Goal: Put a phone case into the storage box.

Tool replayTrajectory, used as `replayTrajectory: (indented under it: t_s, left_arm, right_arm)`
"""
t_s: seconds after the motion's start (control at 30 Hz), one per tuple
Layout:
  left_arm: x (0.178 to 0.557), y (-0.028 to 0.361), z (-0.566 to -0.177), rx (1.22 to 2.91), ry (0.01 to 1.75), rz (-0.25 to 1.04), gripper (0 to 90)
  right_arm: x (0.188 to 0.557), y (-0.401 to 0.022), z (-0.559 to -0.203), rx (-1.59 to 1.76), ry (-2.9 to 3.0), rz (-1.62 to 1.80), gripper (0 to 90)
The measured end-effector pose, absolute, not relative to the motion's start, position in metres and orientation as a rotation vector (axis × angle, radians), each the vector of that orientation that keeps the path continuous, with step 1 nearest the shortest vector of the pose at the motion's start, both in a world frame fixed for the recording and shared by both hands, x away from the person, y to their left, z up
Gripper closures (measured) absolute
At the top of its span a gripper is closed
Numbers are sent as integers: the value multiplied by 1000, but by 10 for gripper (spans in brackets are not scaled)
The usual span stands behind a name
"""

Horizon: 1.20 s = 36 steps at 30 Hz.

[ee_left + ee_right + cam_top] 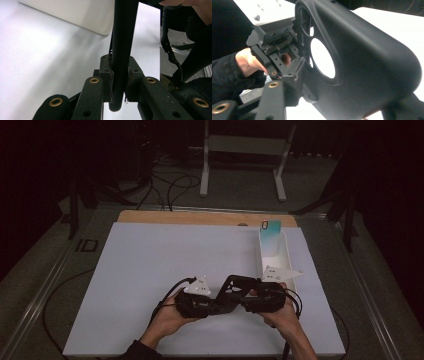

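Observation:
A flat black plastic piece [234, 287] with round holes hangs just above the white mat, between my two grippers. My left gripper [220, 303] is shut on it. In the left gripper view the piece [123, 45] stands edge-on and both pads [109, 83] press its thin lower edge. My right gripper [251, 301] faces the left one from the right. In the right gripper view its jaws stand wide apart at the bottom corners, and the broad face of the piece [367, 65] lies between them without a clear pinch. The left gripper [292, 67] also shows there, clamped on the far edge.
A long white tray [288, 254] stands at the right of the white mat [150, 265], with a teal card-like thing [270, 235] upright at its far end. Cables trail from both grippers. A white stand [245, 145] is on the floor beyond the table.

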<state>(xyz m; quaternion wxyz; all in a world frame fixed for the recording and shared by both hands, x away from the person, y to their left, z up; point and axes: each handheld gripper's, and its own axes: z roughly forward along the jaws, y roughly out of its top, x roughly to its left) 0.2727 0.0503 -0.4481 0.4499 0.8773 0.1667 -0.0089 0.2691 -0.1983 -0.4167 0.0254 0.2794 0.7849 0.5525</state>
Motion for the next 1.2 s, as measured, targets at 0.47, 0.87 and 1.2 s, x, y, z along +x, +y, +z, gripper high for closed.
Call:
replayTrajectory:
  t_s: [0.47, 0.87, 1.2]
  left_arm:
    - [275, 63, -442, 2102, 517, 68, 800]
    - [274, 58, -445, 2116, 553, 107, 800]
    - [273, 55, -446, 2113, 552, 114, 802]
  right_arm:
    - [264, -200, -409, 955, 2312, 1577, 197]
    - [262, -198, -397, 1043, 2202, 1602, 175]
    - [270, -187, -397, 1140, 2167, 1657, 137]
